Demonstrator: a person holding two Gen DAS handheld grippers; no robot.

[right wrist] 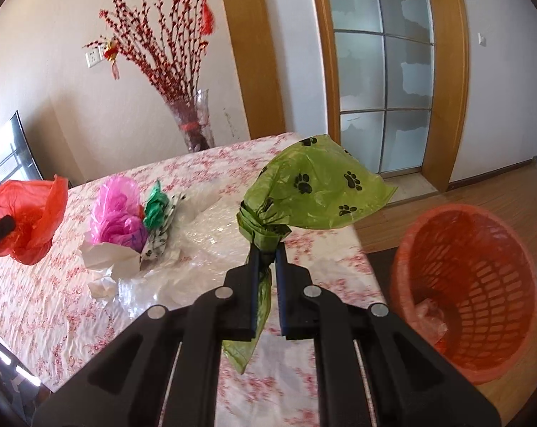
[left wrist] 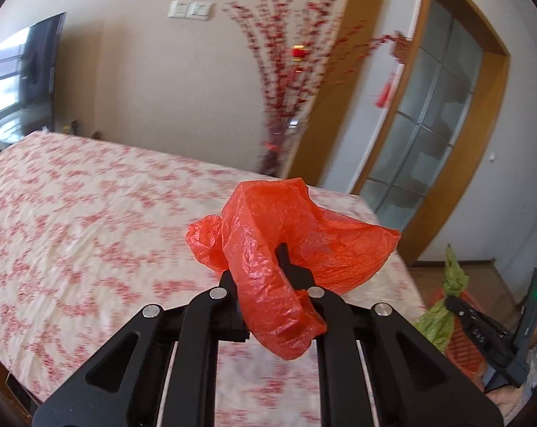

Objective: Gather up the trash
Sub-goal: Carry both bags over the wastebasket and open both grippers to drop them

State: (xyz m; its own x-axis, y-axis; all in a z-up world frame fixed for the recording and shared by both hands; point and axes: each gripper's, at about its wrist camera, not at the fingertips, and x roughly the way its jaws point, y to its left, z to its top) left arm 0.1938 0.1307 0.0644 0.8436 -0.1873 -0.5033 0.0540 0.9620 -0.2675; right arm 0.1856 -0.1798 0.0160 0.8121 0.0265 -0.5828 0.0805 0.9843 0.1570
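My left gripper (left wrist: 259, 267) is shut on a crumpled red plastic bag (left wrist: 290, 245) and holds it above the table; the bag hides the fingertips. That bag also shows at the left of the right wrist view (right wrist: 26, 213). My right gripper (right wrist: 267, 252) is shut on a green paw-print plastic bag (right wrist: 318, 185), held above the table's right end. An orange mesh trash basket (right wrist: 464, 320) stands on the floor to the right, with a bit of trash inside. A pink bag (right wrist: 117, 213), a green-and-white bag (right wrist: 158, 220) and white paper (right wrist: 108, 256) lie on the table.
The table has a red-flowered cloth (right wrist: 55, 302) with clear plastic film (right wrist: 204, 235) on it. A glass vase of red branches (right wrist: 193, 124) stands behind the table. A frosted glass door (right wrist: 382, 71) is beyond. A TV (left wrist: 22, 74) hangs at left.
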